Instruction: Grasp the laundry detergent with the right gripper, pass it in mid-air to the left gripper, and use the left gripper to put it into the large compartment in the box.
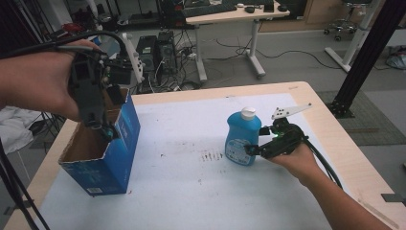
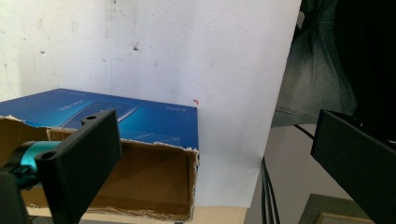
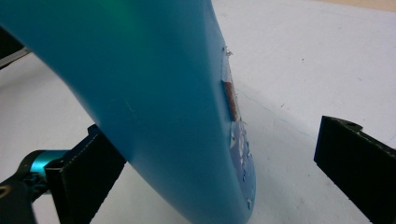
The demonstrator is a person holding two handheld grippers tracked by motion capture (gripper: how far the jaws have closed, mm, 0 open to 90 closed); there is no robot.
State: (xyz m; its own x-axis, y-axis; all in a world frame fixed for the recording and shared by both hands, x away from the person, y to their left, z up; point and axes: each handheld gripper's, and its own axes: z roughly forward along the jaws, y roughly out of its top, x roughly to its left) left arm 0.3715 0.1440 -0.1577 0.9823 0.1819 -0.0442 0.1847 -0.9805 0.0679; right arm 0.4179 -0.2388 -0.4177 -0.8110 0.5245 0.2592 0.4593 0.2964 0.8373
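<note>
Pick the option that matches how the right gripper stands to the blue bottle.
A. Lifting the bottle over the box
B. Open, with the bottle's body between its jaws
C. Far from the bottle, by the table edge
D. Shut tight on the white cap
B: in the right gripper view the bottle stands between the two spread jaws, with a clear gap at one jaw, and in the high view the right gripper sits at its lower body.

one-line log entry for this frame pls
left gripper: open, above blue box | right gripper: open around upright blue bottle, not clamped | white mat
</note>
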